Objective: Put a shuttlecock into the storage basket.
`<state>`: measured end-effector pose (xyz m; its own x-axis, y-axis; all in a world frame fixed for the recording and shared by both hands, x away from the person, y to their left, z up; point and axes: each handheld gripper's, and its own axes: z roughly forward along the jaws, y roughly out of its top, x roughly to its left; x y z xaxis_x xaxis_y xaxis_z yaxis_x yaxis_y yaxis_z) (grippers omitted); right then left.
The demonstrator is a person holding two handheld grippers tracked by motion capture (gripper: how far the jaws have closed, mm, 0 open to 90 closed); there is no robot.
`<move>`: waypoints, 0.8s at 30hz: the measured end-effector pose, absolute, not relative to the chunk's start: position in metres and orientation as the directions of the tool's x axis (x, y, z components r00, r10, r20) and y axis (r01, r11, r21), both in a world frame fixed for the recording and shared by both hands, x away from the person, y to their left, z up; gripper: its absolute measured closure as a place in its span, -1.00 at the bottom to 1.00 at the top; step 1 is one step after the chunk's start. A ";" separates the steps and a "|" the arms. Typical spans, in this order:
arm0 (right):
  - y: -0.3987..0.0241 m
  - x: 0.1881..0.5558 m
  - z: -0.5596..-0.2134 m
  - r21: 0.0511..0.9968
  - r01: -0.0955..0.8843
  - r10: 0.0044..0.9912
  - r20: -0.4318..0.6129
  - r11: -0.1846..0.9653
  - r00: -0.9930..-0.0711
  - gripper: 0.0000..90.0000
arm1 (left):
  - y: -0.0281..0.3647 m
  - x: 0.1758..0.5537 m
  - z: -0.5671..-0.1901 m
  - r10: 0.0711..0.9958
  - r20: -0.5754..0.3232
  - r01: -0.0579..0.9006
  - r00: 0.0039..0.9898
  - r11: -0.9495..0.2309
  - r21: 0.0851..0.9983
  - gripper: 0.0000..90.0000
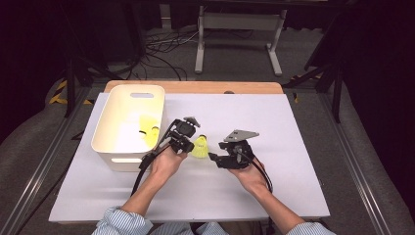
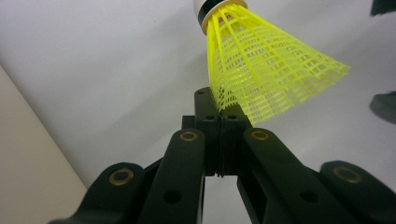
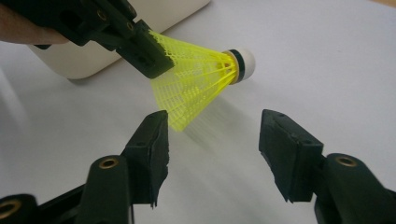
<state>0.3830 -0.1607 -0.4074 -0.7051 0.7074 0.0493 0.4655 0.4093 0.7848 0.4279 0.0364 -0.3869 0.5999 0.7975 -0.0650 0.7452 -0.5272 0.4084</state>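
Note:
A yellow shuttlecock (image 1: 199, 146) with a white cork tip hangs just above the white table between my two grippers. My left gripper (image 2: 219, 105) is shut on the edge of its mesh skirt (image 2: 266, 70), and the cork points away from the jaws. In the right gripper view the shuttlecock (image 3: 196, 79) lies level, pinched at the skirt by the left gripper (image 3: 144, 51). My right gripper (image 3: 212, 135) stands open just short of the skirt, with nothing between its pads. From above, the left gripper (image 1: 190, 145) and the right gripper (image 1: 213, 156) face each other.
A cream plastic bin (image 1: 122, 159) stands at the left of the table with more yellow shuttlecocks (image 1: 147, 128) inside. The white table sheet (image 1: 274, 147) stretches to the right. Cables and a stand lie on the floor beyond.

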 end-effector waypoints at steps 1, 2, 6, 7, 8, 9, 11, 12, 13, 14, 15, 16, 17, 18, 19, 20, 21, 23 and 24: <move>-0.163 0.382 -0.407 0.791 0.461 0.707 0.050 0.404 -0.705 -0.08 | 0.036 0.427 -0.386 0.795 -0.061 0.742 0.603 -0.530 0.411 1.00; -0.166 0.381 -0.406 0.797 0.452 0.706 0.046 0.401 -0.707 -0.11 | 0.036 0.427 -0.386 0.794 -0.061 0.740 0.605 -0.532 0.411 1.00; -0.174 0.378 -0.406 0.807 0.437 0.710 0.031 0.398 -0.704 -0.20 | 0.037 0.425 -0.382 0.793 -0.057 0.739 0.606 -0.535 0.410 1.00; -0.178 0.377 -0.406 0.811 0.429 0.710 0.023 0.398 -0.704 -0.22 | 0.037 0.425 -0.381 0.793 -0.058 0.739 0.606 -0.535 0.410 1.00; -0.180 0.376 -0.407 0.815 0.426 0.714 0.021 0.393 -0.700 -0.23 | 0.038 0.425 -0.380 0.795 -0.056 0.740 0.605 -0.534 0.410 1.00; -0.182 0.376 -0.407 0.817 0.423 0.715 0.020 0.391 -0.699 -0.25 | 0.038 0.424 -0.379 0.793 -0.055 0.740 0.607 -0.538 0.405 1.00; -0.187 0.374 -0.408 0.825 0.418 0.721 0.019 0.380 -0.693 -0.29 | 0.039 0.423 -0.378 0.794 -0.051 0.739 0.605 -0.536 0.408 1.00; -0.190 0.374 -0.408 0.828 0.416 0.722 0.019 0.377 -0.692 -0.30 | 0.039 0.423 -0.376 0.795 -0.054 0.740 0.604 -0.534 0.408 1.00; -0.193 0.373 -0.409 0.831 0.409 0.724 0.011 0.377 -0.690 -0.32 | 0.039 0.423 -0.376 0.795 -0.054 0.740 0.604 -0.534 0.408 1.00; -0.193 0.373 -0.409 0.831 0.409 0.724 0.011 0.377 -0.690 -0.32 | 0.039 0.422 -0.375 0.795 -0.054 0.740 0.605 -0.535 0.408 1.00; -0.195 0.372 -0.409 0.834 0.406 0.728 0.008 0.373 -0.685 -0.33 | 0.040 0.421 -0.374 0.794 -0.050 0.737 0.605 -0.536 0.410 1.00; -0.198 0.372 -0.409 0.838 0.400 0.729 0.005 0.370 -0.685 -0.35 | 0.040 0.421 -0.374 0.795 -0.048 0.737 0.604 -0.535 0.413 1.00; -0.200 0.371 -0.410 0.841 0.400 0.730 0.009 0.364 -0.683 -0.36 | 0.041 0.421 -0.372 0.795 -0.045 0.737 0.605 -0.538 0.408 1.00; -0.202 0.370 -0.410 0.843 0.397 0.731 0.007 0.363 -0.682 -0.36 | 0.041 0.421 -0.372 0.795 -0.049 0.739 0.604 -0.537 0.407 1.00; -0.204 0.369 -0.410 0.845 0.395 0.734 0.003 0.362 -0.680 -0.37 | 0.041 0.421 -0.371 0.797 -0.050 0.740 0.602 -0.534 0.408 1.00; -0.207 0.368 -0.411 0.846 0.392 0.733 0.003 0.360 -0.680 -0.38 | 0.042 0.421 -0.370 0.795 -0.049 0.739 0.605 -0.537 0.408 1.00; -0.209 0.367 -0.412 0.846 0.394 0.736 0.003 0.359 -0.677 -0.39 | 0.042 0.420 -0.370 0.795 -0.050 0.739 0.604 -0.536 0.408 1.00; -0.214 0.365 -0.413 0.849 0.390 0.739 -0.002 0.357 -0.674 -0.40 | 0.042 0.419 -0.368 0.795 -0.051 0.738 0.605 -0.536 0.410 1.00; -0.217 0.364 -0.414 0.850 0.389 0.741 -0.003 0.355 -0.671 -0.41 | 0.043 0.418 -0.368 0.795 -0.047 0.738 0.605 -0.538 0.408 1.00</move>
